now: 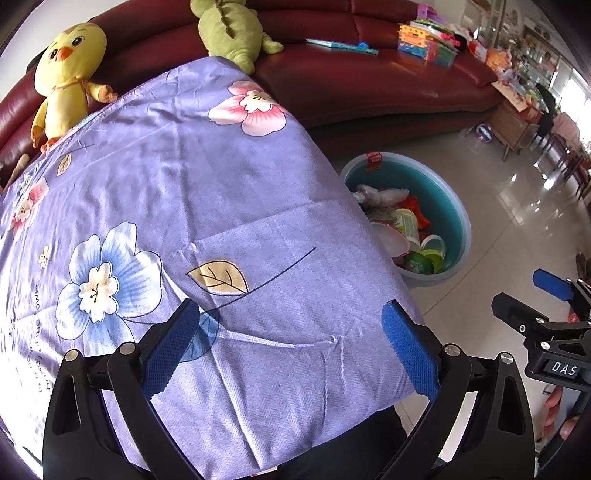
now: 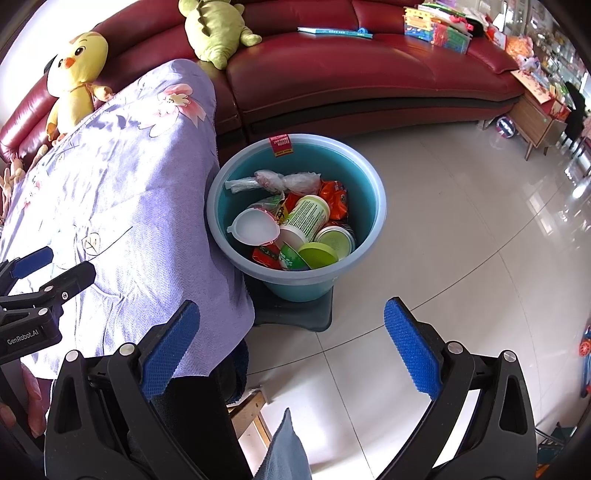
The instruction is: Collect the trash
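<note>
A blue plastic basin stands on the tiled floor beside a table covered by a purple floral cloth. It holds trash: a green-labelled cup, a white lid, orange wrappers, a clear plastic bag and green lids. The basin also shows in the left wrist view. My left gripper is open and empty over the cloth. My right gripper is open and empty above the floor, in front of the basin.
A dark red leather sofa runs behind, with a yellow chick plush, a green plush, a book and toy boxes. A wooden side table stands far right. A dark mat lies under the basin.
</note>
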`<state>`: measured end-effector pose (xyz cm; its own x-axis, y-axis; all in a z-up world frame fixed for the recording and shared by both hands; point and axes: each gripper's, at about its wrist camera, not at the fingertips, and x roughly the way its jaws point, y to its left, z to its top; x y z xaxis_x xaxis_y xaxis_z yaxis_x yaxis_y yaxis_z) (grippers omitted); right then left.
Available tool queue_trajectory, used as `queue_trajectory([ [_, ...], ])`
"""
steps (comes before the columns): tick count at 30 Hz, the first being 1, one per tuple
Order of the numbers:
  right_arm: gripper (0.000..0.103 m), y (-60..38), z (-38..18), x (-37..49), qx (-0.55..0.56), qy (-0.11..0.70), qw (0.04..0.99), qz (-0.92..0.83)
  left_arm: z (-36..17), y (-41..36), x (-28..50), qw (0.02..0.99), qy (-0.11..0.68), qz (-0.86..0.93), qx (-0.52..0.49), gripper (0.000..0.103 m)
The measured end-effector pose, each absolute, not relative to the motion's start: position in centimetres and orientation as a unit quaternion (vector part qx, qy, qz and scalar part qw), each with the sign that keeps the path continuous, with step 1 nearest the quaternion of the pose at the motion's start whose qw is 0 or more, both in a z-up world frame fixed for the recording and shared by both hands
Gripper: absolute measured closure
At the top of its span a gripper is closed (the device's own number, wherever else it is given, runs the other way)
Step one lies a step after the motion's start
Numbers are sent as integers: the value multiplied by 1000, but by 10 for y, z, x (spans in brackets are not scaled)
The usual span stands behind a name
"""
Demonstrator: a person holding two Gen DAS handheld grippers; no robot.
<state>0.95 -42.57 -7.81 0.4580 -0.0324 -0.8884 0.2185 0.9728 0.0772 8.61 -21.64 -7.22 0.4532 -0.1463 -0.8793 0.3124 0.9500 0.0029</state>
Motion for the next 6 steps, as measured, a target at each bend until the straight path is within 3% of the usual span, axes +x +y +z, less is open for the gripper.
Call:
queue_trajectory([
  [6, 7, -425, -77, 10, 89, 514, 850, -76, -76, -215, 89, 841, 518, -136, 76, 4],
])
